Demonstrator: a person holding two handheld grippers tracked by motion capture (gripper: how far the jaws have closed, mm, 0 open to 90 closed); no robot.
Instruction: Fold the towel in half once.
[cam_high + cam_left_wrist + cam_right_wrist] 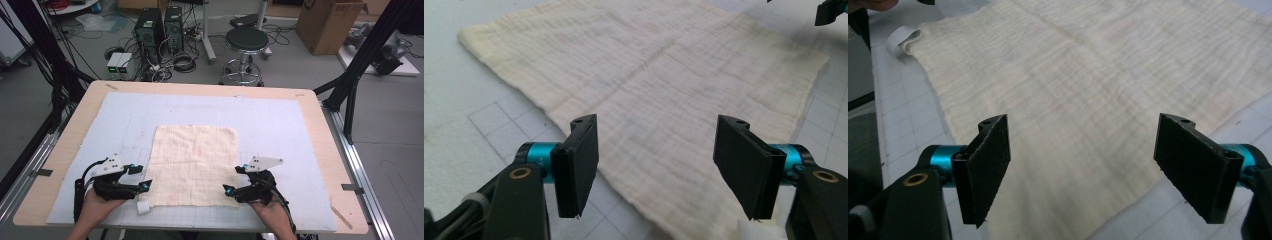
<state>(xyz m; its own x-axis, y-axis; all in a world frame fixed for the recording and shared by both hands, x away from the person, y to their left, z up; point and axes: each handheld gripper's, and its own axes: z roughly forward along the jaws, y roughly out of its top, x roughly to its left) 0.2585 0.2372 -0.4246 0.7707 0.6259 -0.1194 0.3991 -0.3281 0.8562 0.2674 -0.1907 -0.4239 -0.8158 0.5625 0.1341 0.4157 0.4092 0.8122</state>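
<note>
Cloth (pixel 194 164): cream, spread flat on the grey mat (pixel 280 130).
Left gripper (pixel 141 177): jaws wide apart, gripping nothing, at the cloth's near-left corner.
Right gripper (pixel 233 180): jaws wide apart, gripping nothing, at the near-right corner.

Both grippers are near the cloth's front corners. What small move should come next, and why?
Probably lower each gripper onto its near corner and close. The cream cloth lies flat on the grey mat; the left gripper and the right gripper stand open at the cloth's two near corners, and neither holds anything. In each gripper view the cloth edge lies between the jaws.
</note>
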